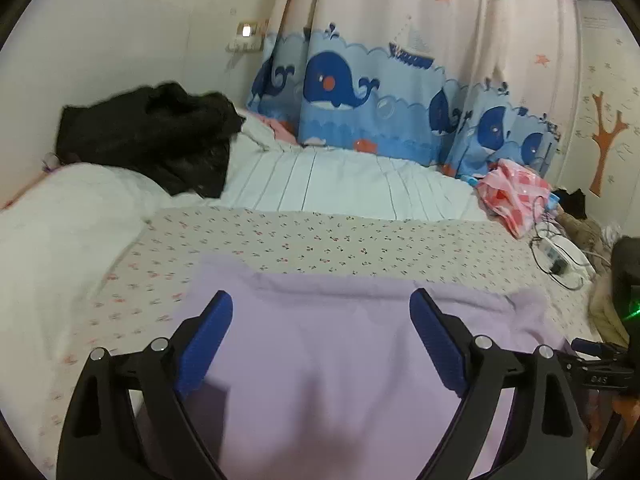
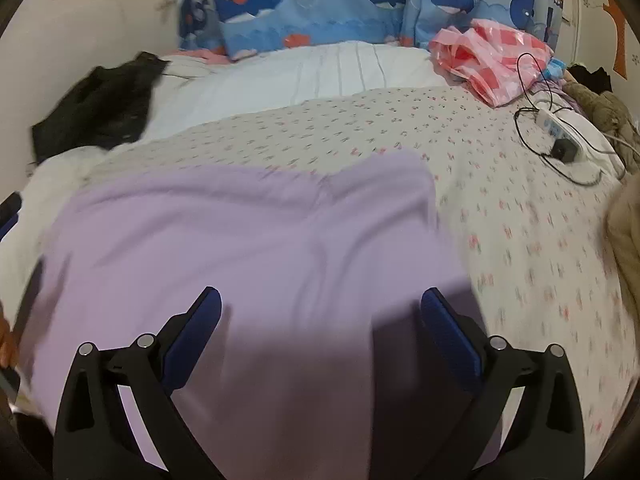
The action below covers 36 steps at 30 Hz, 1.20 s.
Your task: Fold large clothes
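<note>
Two pairs of black gripper arms with blue pads fill the foreground of both wrist views, each hanging above a lilac garment (image 2: 256, 240) spread on a bed. The left gripper (image 1: 321, 310) has its jaws set wide apart with only flat lilac cloth below them, nothing pinched between the blue pads (image 1: 210, 340). The right gripper (image 2: 320, 306) is likewise spread wide and empty-handed, its dark shadow falling across the near part of the fabric.

The garment lies on a floral-print sheet (image 2: 520, 208), which covers the near half of the bed; the far edge of the garment shows soft folds and, in the right wrist view, a raised lobe toward the right. Beyond the sheet stretches a white ribbed quilt (image 1: 340, 184), and behind it hangs a curtain (image 1: 360, 88) printed with blue whales and a sailing boat. A black garment (image 1: 152, 136) sits heaped at the far left against the wall, partly on a white pillow (image 1: 68, 216). At the far right lies a crumpled pink-and-white plastic bag (image 2: 496, 60), and just beside it a white power strip (image 2: 560, 132) with a black plug and looping black cables. Motion blur softens much of the right wrist view.
</note>
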Tool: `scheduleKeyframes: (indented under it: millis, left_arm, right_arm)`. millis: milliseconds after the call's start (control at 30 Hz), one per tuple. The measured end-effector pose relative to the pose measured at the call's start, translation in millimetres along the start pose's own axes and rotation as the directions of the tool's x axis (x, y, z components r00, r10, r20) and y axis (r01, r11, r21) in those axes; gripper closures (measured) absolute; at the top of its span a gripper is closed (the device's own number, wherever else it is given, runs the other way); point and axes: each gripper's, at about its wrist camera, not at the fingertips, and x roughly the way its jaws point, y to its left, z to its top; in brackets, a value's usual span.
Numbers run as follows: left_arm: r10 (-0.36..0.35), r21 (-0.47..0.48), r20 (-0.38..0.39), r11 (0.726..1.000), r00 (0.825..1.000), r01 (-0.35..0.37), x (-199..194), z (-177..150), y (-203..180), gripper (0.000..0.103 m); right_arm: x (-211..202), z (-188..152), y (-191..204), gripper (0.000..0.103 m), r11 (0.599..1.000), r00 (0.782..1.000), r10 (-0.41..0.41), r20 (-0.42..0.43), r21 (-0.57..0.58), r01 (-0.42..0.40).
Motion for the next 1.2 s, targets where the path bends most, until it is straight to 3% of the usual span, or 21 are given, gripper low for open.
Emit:
scheduleKeyframes:
  millis: [333, 633, 1067, 1167, 1200]
  left_arm:
    - [0.026, 0.086, 0.056, 0.996, 0.998, -0.031, -129, -14, 8, 0.014]
    - [0.058, 0.122, 0.096, 0.990, 0.994, -0.069, -191, -26, 8, 0.012]
    - [0.115, 0.195, 0.105, 0.972, 0.988, -0.134, -210, -40, -6, 0.011]
    - [0.098, 0.189, 0.066, 0.976, 0.993, -0.109, -205, -43, -5, 0.010]
    - [0.061, 0.164, 0.019, 0.984, 0.998, -0.063, -199, -44, 0, 0.008]
  right_arm:
    - [-76, -83, -14, 0.006, 0.986, 0.997, 0.071, -0.021, 0.150, -0.067]
    - [-93, -126, -34, 0.006, 0.950, 0.990, 0.139, -0.039, 0.287, -0.122]
    - [-82, -160, -79, 0.006, 0.853, 0.971, 0.237, -0.031, 0.485, -0.192]
    - [-76, -161, -85, 0.006, 0.832, 0.964, 0.264, -0.020, 0.510, -0.218]
    - [-74, -160, -86, 0.006, 0.826, 0.962, 0.273, -0.014, 0.515, -0.227]
